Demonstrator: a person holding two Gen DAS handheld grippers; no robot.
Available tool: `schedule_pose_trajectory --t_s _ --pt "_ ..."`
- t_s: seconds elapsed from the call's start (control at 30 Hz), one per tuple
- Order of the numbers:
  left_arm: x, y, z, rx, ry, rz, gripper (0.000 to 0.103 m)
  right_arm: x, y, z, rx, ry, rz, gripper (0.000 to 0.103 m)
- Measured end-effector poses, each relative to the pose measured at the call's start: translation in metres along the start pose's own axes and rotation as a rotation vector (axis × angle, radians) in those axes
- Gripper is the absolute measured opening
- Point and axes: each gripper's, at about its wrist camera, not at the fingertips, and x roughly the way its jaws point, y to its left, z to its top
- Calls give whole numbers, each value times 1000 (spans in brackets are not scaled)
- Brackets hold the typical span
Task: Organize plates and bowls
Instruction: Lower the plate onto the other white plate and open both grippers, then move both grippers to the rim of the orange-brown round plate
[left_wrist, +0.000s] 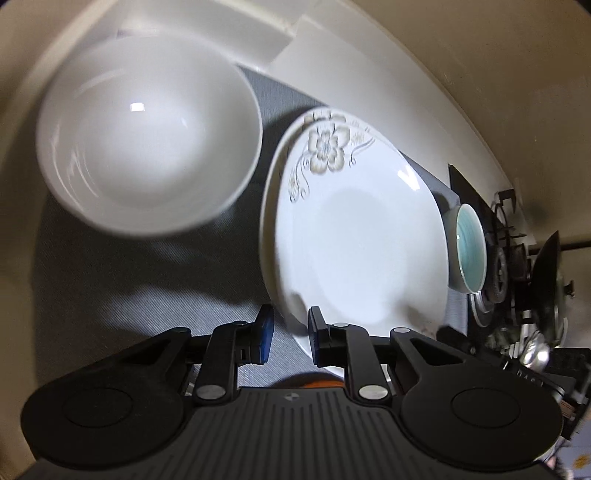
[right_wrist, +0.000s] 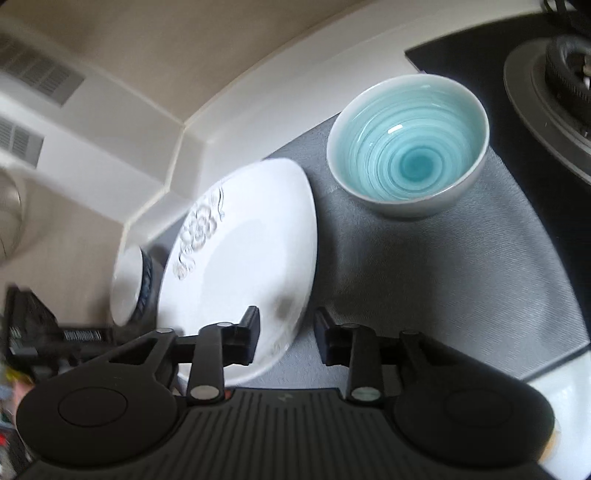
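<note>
**Left wrist view.** A white bowl (left_wrist: 147, 136) lies ahead and left of the left gripper (left_wrist: 291, 332). The flowered plate (left_wrist: 354, 229) lies just ahead and right, its near rim between the narrow-set jaws; whether they clamp it cannot be told. The blue bowl (left_wrist: 469, 247) sits beyond the plate's far right edge, beside the stove (left_wrist: 502, 266).

**Right wrist view.** The right gripper (right_wrist: 286, 334) also has narrow jaws around the plate's rim, grip again uncertain.

**Risk.** A shallow hold on a glazed rim may slip, and the plate could chip against either bowl.

**Writing.** Pale letters on the stove panel (left_wrist: 532, 380) and a label (right_wrist: 81, 335) left of the right gripper are both illegible.
</note>
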Motion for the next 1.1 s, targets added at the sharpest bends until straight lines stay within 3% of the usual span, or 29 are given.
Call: schedule_pose_trajectory --t_s 0.03,0.17,0.33,0.4,0.47,0.5,0.77,0.97,1.1 --pt "0 -1 1 13 -5 8 20 2 2 0 -22 4 -18 11" --pt "7 -5 6 30 -5 44 21 8 -4 5 15 -13 -17 9" --pt "10 -17 5 68 -6 88 23 20 3 19 -37 -12 -57 8" --pt "9 -16 4 62 -10 87 23 22 3 20 -27 1 -69 12" --pt "8 -12 6 35 -5 73 23 20 3 16 -14 13 -93 34" --pt "9 -9 7 21 -2 64 23 21 3 12 -17 23 -83 37" --pt "8 -13 18 32 -7 96 21 24 0 -1 33 42 -24 37" --pt "3 -13 21 28 -9 58 21 22 -8 3 103 28 -15 47" --pt "0 -1 27 -2 12 21 22 24 -4 7 109 24 15 47"
